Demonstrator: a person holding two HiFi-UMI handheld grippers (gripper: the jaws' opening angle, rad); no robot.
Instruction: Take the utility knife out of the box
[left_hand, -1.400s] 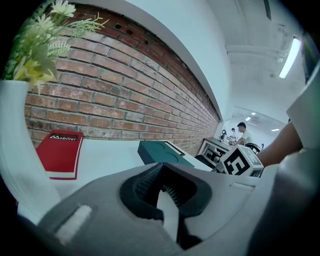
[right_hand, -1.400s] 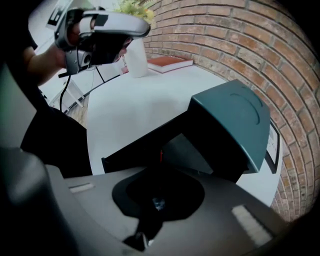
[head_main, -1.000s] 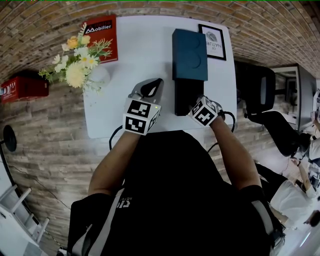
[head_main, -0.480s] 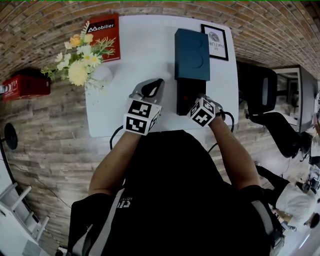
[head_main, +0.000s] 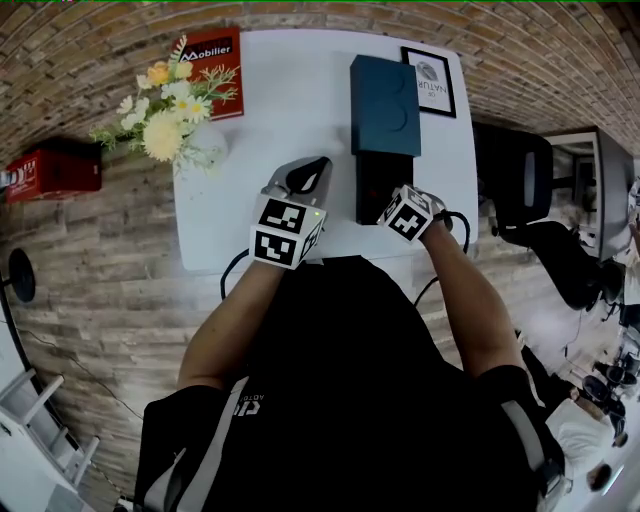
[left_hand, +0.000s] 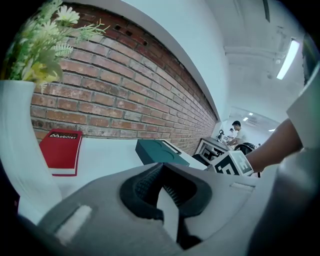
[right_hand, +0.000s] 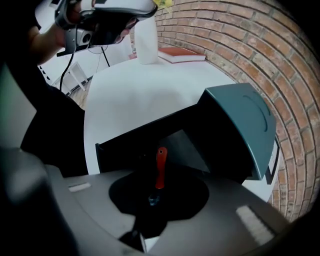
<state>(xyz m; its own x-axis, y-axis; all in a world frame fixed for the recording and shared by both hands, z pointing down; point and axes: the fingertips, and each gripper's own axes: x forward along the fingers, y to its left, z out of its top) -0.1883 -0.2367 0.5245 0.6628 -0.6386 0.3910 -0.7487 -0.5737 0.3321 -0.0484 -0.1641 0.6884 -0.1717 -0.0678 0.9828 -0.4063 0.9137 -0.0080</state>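
Note:
A dark teal box stands on the white table (head_main: 280, 120), its lid (head_main: 382, 100) folded back and its black tray (head_main: 376, 185) open towards me. In the tray lies the utility knife (right_hand: 160, 165), showing a red handle. My right gripper (head_main: 398, 212) points steeply down over the tray's near end. Its jaws have just been opening, and in the right gripper view (right_hand: 155, 192) the knife shows below, in the gap between them, with no pad seen pressing on it. My left gripper (head_main: 303, 178) rests shut and empty on the table left of the box (left_hand: 161, 172).
A white vase of flowers (head_main: 170, 125) and a red book (head_main: 212, 58) sit at the table's far left. A framed picture (head_main: 430, 85) lies right of the lid. A black office chair (head_main: 520, 185) stands beyond the table's right edge.

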